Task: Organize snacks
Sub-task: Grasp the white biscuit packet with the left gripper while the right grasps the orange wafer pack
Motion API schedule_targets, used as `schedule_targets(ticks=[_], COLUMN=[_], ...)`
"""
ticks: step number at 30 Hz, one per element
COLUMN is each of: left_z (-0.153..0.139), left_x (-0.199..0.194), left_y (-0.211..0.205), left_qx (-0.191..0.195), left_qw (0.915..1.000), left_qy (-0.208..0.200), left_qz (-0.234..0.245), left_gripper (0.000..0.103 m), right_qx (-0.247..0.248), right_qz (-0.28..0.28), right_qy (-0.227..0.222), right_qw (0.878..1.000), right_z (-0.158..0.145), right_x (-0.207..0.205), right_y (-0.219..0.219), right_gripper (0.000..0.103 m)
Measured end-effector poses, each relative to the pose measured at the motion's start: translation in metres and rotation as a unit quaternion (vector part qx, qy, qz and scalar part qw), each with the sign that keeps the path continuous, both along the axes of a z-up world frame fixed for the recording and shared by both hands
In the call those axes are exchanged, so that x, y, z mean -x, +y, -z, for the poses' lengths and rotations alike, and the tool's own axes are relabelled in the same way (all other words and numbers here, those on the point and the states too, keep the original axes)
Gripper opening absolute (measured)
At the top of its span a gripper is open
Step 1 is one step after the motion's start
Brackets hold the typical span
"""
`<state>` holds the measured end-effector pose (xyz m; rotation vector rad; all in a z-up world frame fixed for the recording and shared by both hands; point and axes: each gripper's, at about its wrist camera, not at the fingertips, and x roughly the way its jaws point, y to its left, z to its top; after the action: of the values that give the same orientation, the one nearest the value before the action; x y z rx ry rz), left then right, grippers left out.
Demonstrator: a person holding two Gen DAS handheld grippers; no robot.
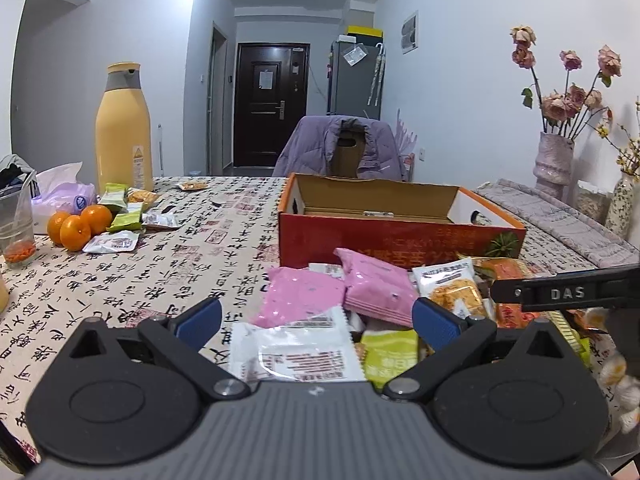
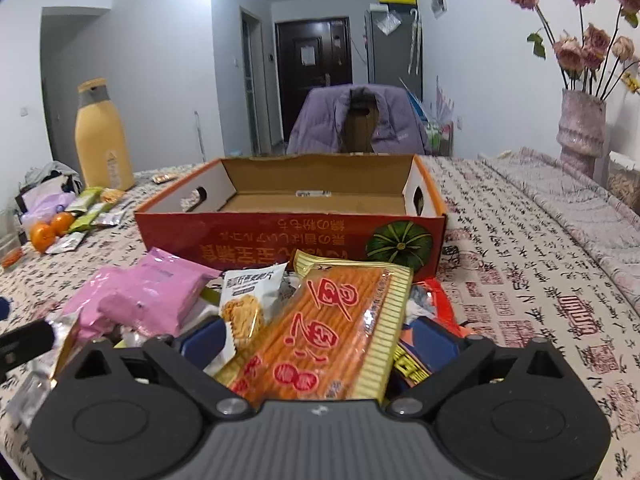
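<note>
An open red cardboard box (image 1: 400, 236) (image 2: 288, 236) stands mid-table, nearly empty. In front of it lies a pile of snack packets: pink packets (image 1: 376, 286) (image 2: 156, 292), a white packet (image 1: 304, 354), a green one (image 1: 390, 354) and a white cracker packet (image 2: 248, 300). My left gripper (image 1: 318, 322) is open over the white packet. My right gripper (image 2: 320, 340) has its fingers either side of an orange biscuit pack (image 2: 328, 332), which lies tilted between them; its grip is unclear. The right gripper's finger (image 1: 560, 292) shows in the left wrist view.
A yellow bottle (image 1: 124, 128), three oranges (image 1: 76, 224), loose snack packets (image 1: 120, 224), a tissue pack (image 1: 60, 196) and a plastic cup (image 1: 16, 232) sit at the left. Vases with flowers (image 1: 556, 156) stand at the right. A chair with a purple jacket (image 1: 340, 148) is behind the table.
</note>
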<state>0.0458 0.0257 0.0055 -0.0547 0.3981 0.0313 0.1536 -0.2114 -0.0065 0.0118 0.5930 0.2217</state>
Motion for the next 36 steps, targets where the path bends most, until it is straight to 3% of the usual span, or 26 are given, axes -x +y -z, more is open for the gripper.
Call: schedule_targets(ticks=[9, 18, 20, 25, 34, 36], left_z=[0.006, 0.011, 0.012, 0.013, 0.017, 0.016], left_x=[-0.009, -0.010, -0.010, -0.012, -0.023, -0.021], left_y=[0.013, 0.018, 0.017, 0.018, 0.030, 0.033], left_qx=[0.011, 0.028, 0.029, 0.038, 0.090, 0.096], left_qw=[0.9995, 0.9985, 0.9982, 0.9971, 0.9909, 0.9908], left_qy=[0.029, 0.047, 0.051, 0.064, 0.099, 0.095], left_qz=[-0.008, -0.006, -0.008, -0.010, -0.012, -0.012], left_gripper=[0.103, 0.103, 0.103, 0.103, 0.080, 0.069], right_qx=[0.002, 0.014, 0.019, 0.015, -0.003, -0.007], right_qz=[0.034, 0.024, 0.020, 0.013, 0.010, 0.010], right_qy=[0.020, 0.007, 0.000, -0.013, -0.033, -0.035], right_qw=[0.999, 1.000, 1.000, 1.000, 0.999, 0.999], right_z=[0.011, 0.007, 0.005, 0.003, -0.002, -0.003], right_x=[-0.012, -0.005, -0.002, 0.003, 0.011, 0.013], right_y=[0.003, 0.000, 0.000, -0.001, -0.008, -0.010], right_gripper=[0.089, 0.057, 0.046, 0.042, 0.042, 0.042])
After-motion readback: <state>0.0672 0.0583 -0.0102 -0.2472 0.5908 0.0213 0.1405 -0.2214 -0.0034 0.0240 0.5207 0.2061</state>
